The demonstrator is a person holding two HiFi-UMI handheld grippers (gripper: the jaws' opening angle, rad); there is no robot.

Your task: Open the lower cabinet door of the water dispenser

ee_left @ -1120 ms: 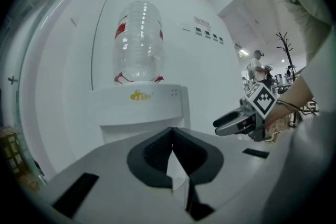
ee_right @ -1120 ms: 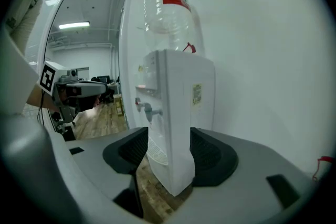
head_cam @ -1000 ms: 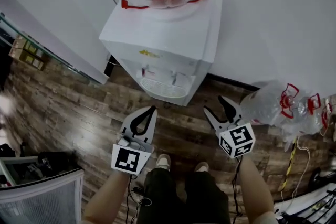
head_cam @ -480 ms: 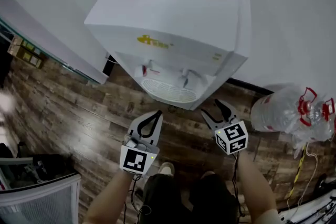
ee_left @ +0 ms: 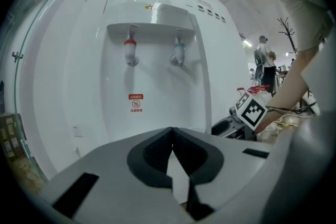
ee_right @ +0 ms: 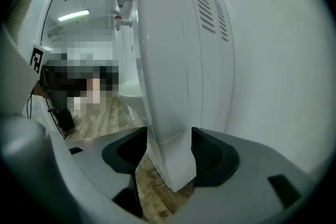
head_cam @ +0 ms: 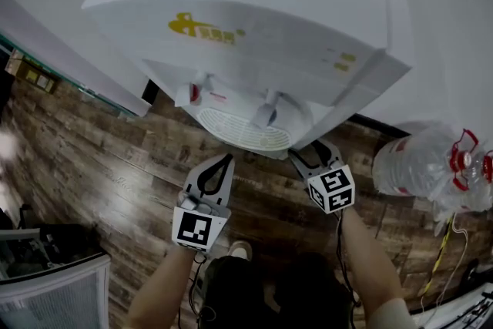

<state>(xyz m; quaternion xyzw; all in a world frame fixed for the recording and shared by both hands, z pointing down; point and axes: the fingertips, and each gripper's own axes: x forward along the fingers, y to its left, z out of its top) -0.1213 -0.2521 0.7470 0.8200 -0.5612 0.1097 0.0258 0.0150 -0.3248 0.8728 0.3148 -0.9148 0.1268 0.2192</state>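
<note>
The white water dispenser [head_cam: 254, 4] fills the top of the head view, its red and blue taps over a round drip tray [head_cam: 245, 127]. My right gripper [head_cam: 312, 156] reaches under its front right corner, tips hidden there. In the right gripper view the right gripper [ee_right: 169, 150] has both pads against the lower cabinet door [ee_right: 169, 162] at the dispenser's front corner edge. My left gripper [head_cam: 225, 160] hangs in front of the tray, apart from the dispenser. The left gripper view shows the left gripper [ee_left: 172, 131] shut on nothing, facing the front panel [ee_left: 157, 107].
Several empty water bottles [head_cam: 431, 166] lie on the wood floor [head_cam: 92, 158] to the right. A white wall stands behind, a glass partition [head_cam: 69, 81] at the left. A grey bin [head_cam: 54, 297] sits at the lower left. The person's shoe [head_cam: 241, 249] is below the grippers.
The view has closed in on the dispenser, which now looms much larger. Both grippers moved forward; the right one went from open in free air to closing on the dispenser's corner edge.
</note>
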